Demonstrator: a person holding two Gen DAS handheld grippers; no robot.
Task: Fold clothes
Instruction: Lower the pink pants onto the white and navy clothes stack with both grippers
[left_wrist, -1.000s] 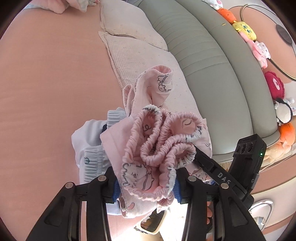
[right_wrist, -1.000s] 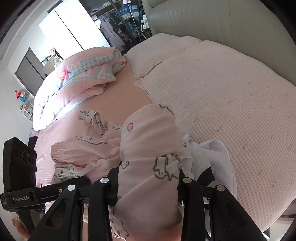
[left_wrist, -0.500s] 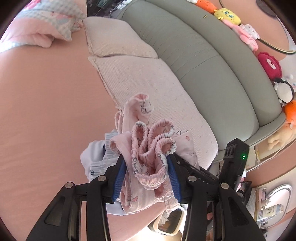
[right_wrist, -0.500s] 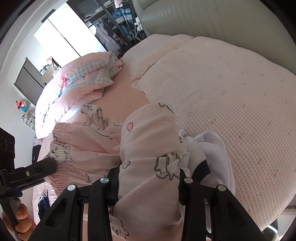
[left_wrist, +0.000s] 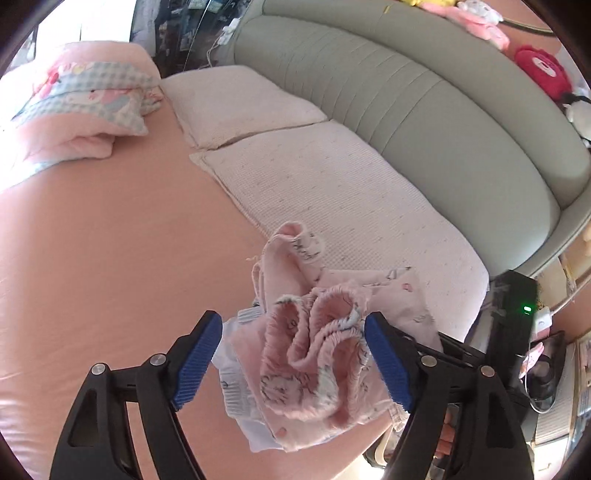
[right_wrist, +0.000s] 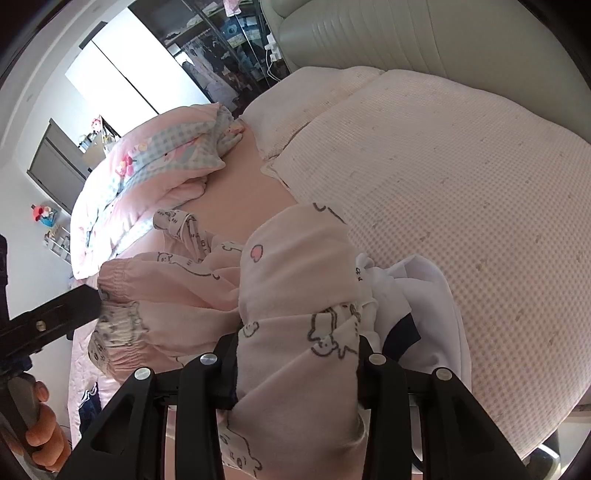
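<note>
Opening its jaws, the left gripper (left_wrist: 291, 354) stands spread around the ruffled elastic waistband of the pink bear-print cotton trousers (left_wrist: 325, 347), its blue ribbed pads (left_wrist: 195, 354) apart from the cloth on the left side. The right gripper (right_wrist: 297, 365) pinches a fold of the same trousers (right_wrist: 299, 295) between its black fingers. These trousers lie bunched at the near end of the pale waffle-weave pillow (left_wrist: 332, 192), partly over a crumpled white garment (right_wrist: 424, 306). Beyond that pillow runs a grey-green padded headboard (left_wrist: 424, 96).
</note>
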